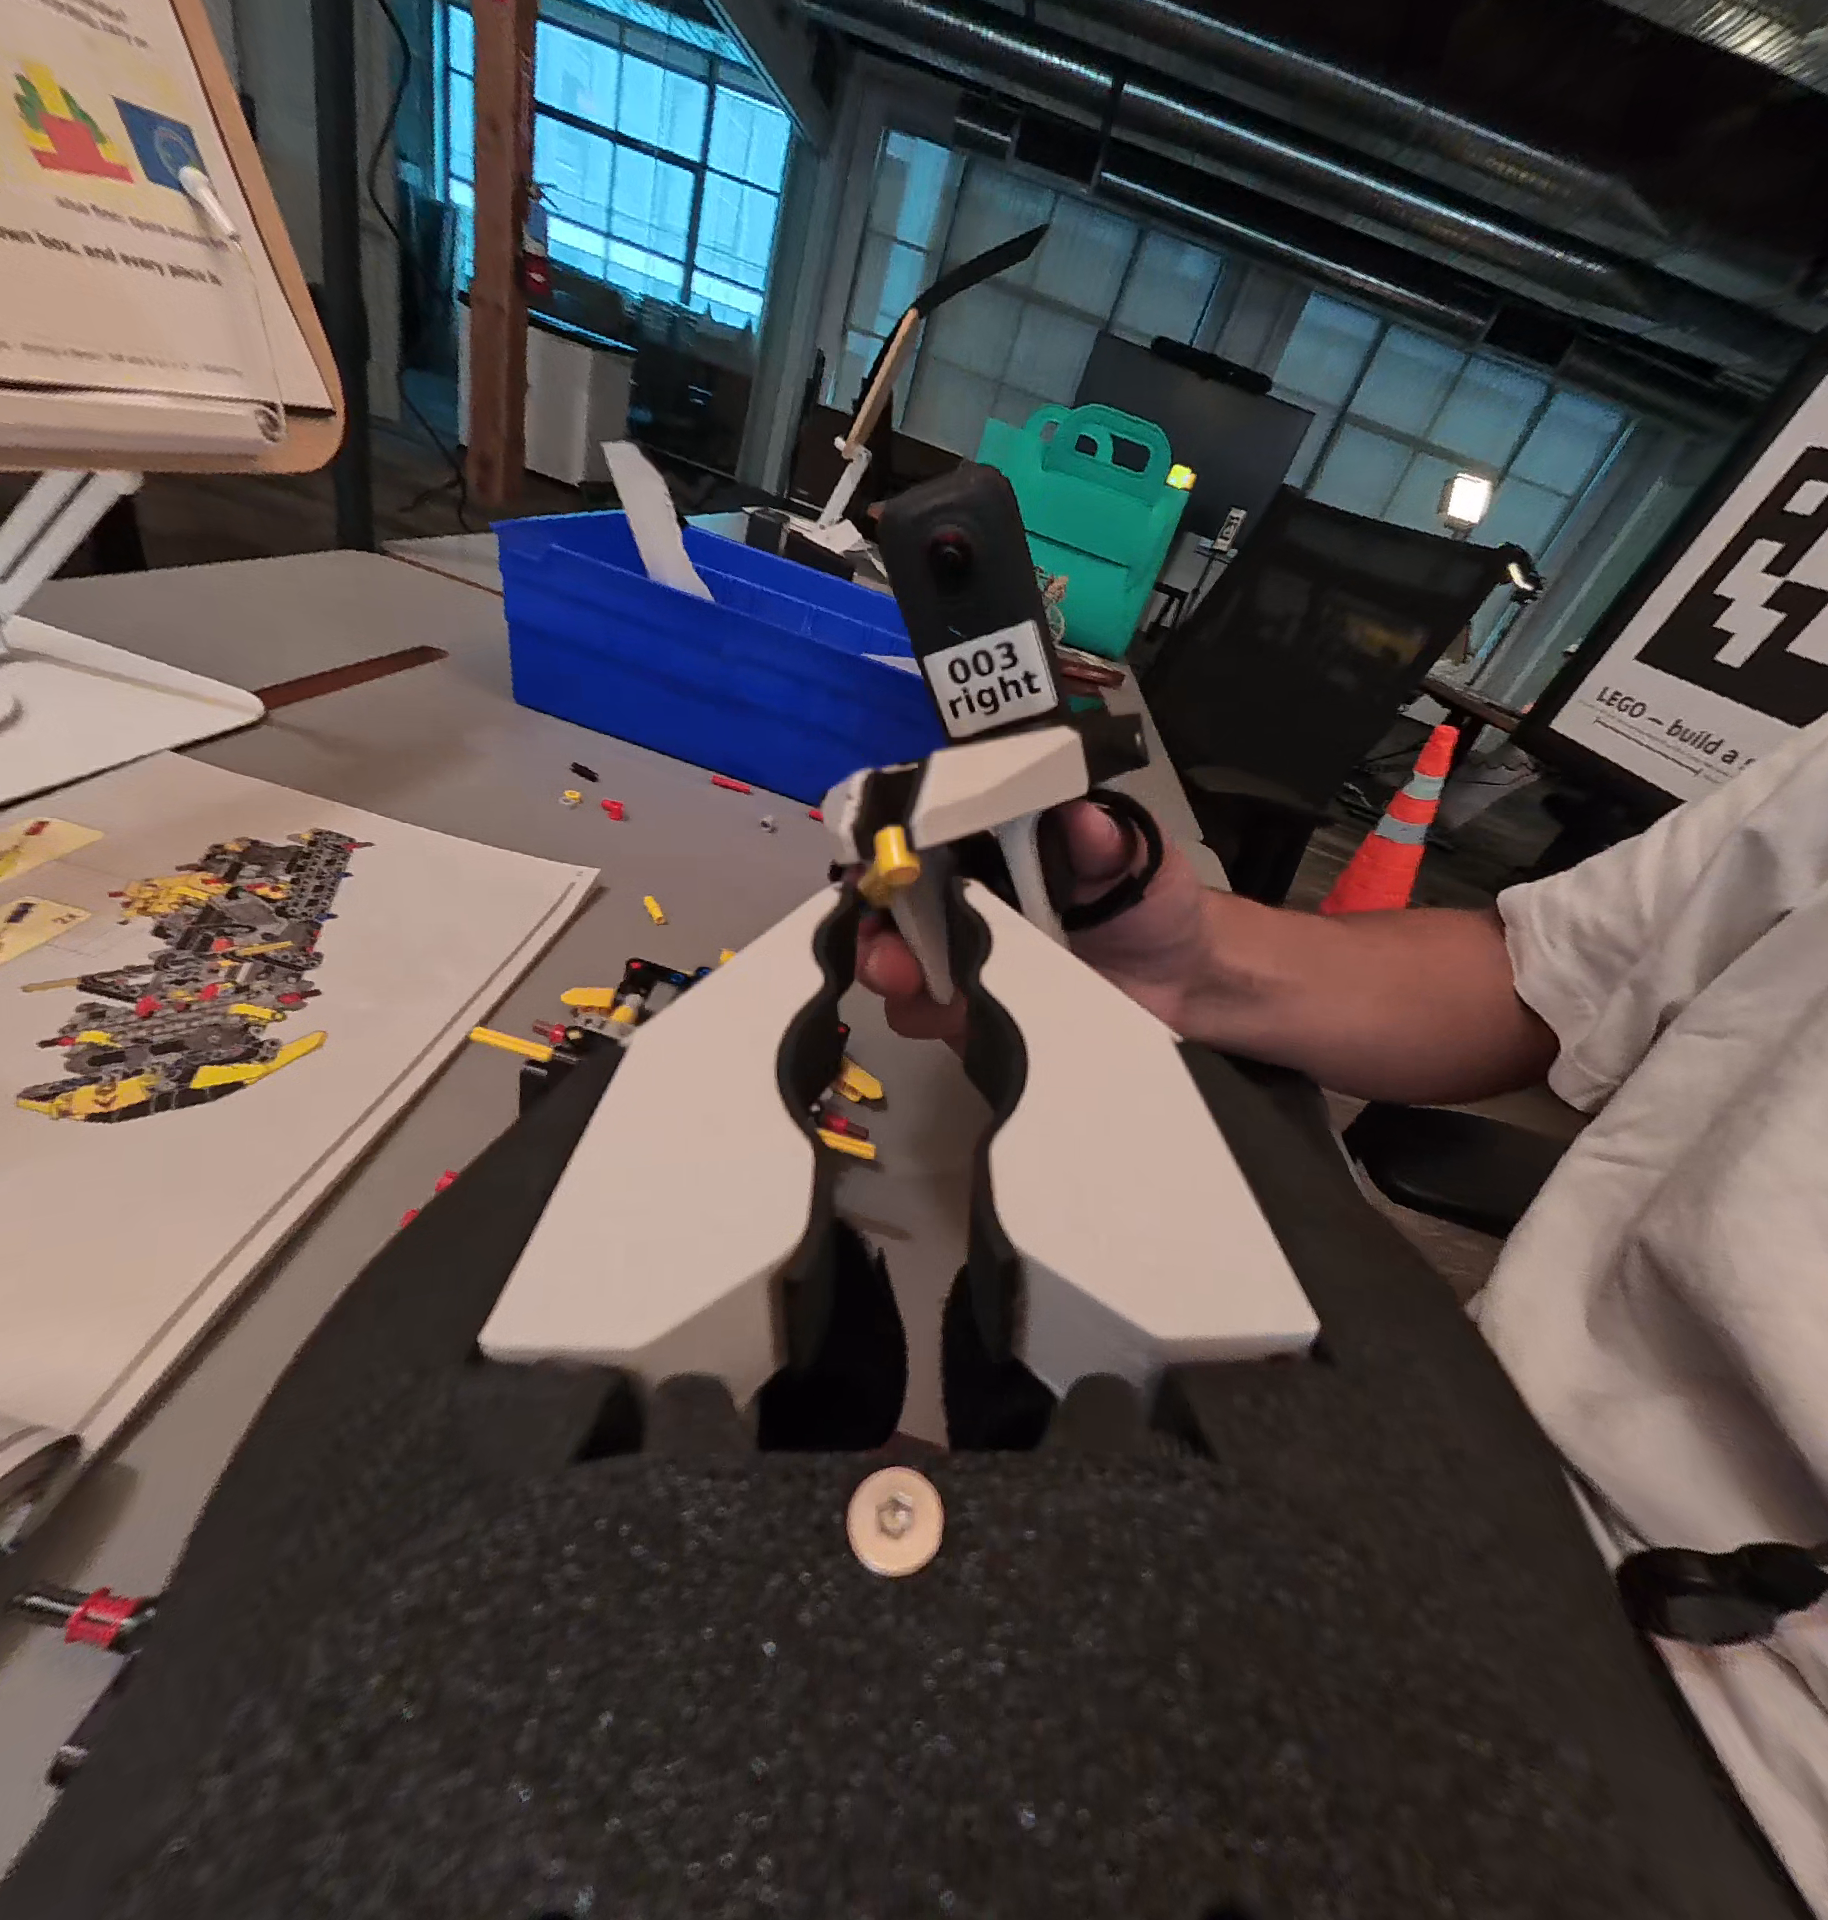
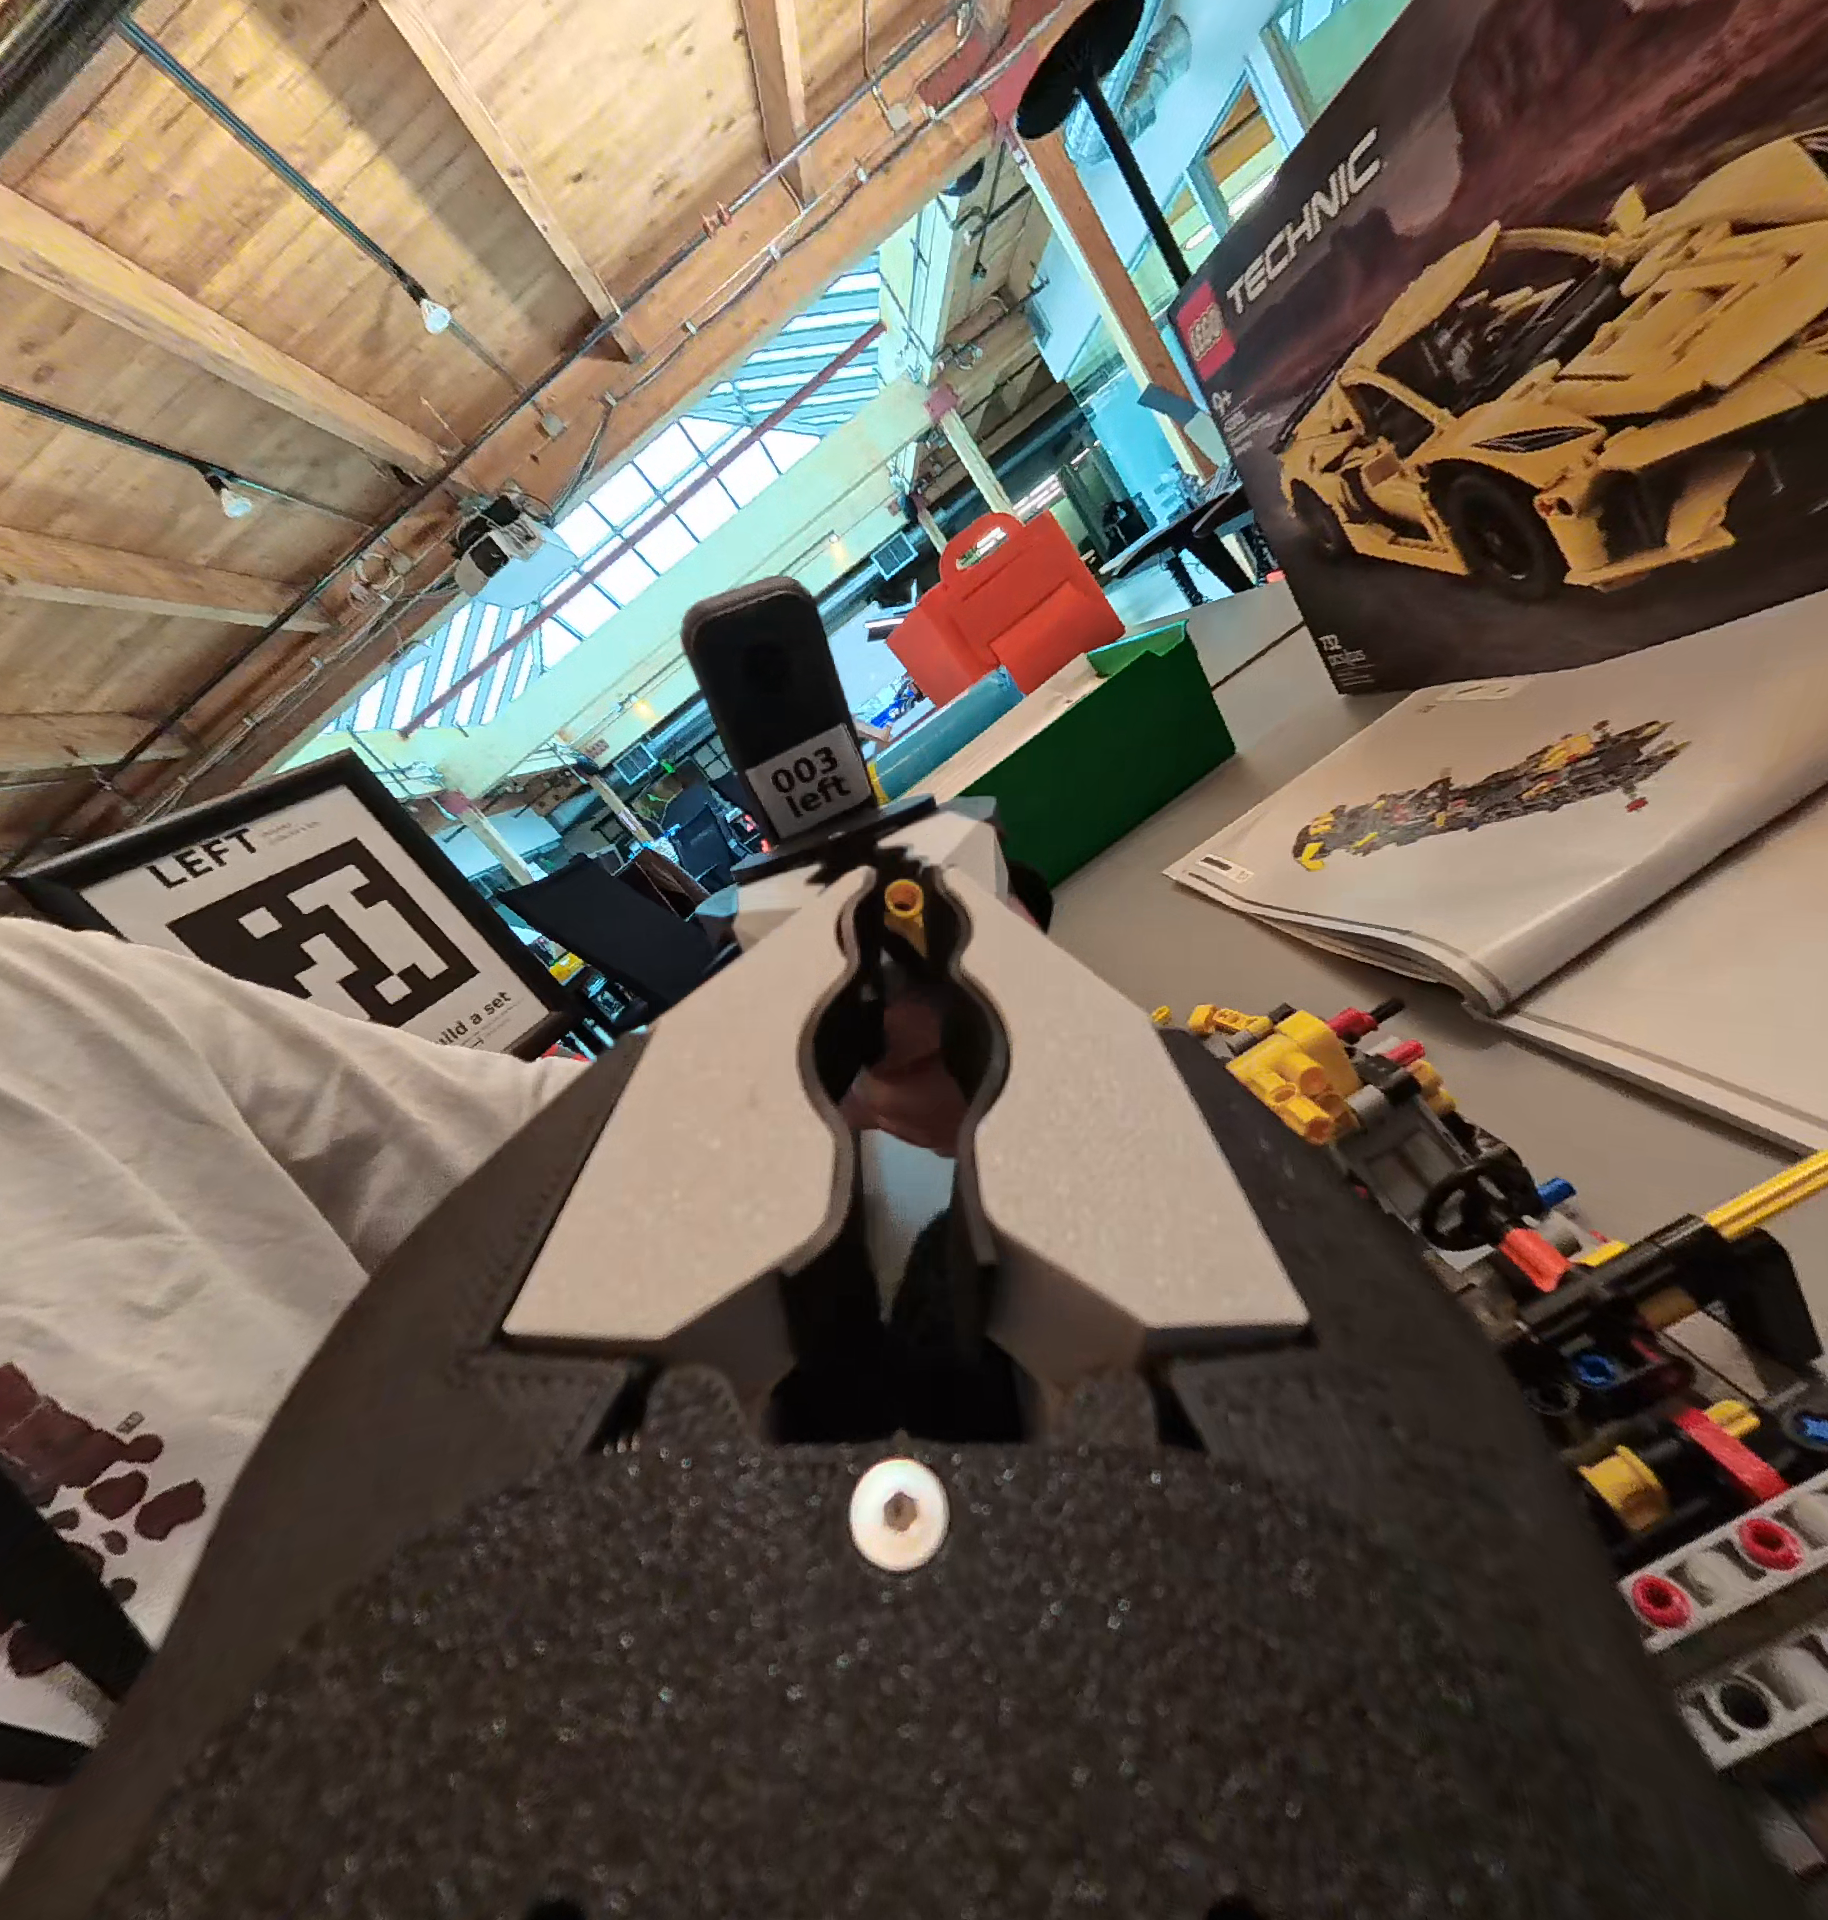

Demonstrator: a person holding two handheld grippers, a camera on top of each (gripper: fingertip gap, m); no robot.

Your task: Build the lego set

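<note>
My right gripper (image 2: 897, 885) is shut on a small yellow pin (image 2: 905, 900), held up in the air. In the left wrist view the right gripper (image 1: 905, 821) faces the camera with the yellow pin (image 1: 892, 857) between its tips. My left gripper (image 1: 902, 906) is tip to tip with it, jaws a little apart on either side of the pin; I see no grip. It also shows in the right wrist view (image 2: 874, 847). The partly built black and yellow model (image 2: 1409, 1143) lies on the table to the right, and loose pieces (image 1: 629, 1003) lie beneath the grippers.
An open instruction booklet (image 1: 266, 987) lies at the left and shows again in the right wrist view (image 2: 1512, 831). A blue bin (image 1: 681, 665), a green bin (image 2: 1118, 748) and the set's box (image 2: 1564, 364) stand behind. A grey beam with red pins (image 2: 1772, 1558) lies near the right edge. My two grippers' fingertips are within a few centimetres of each other.
</note>
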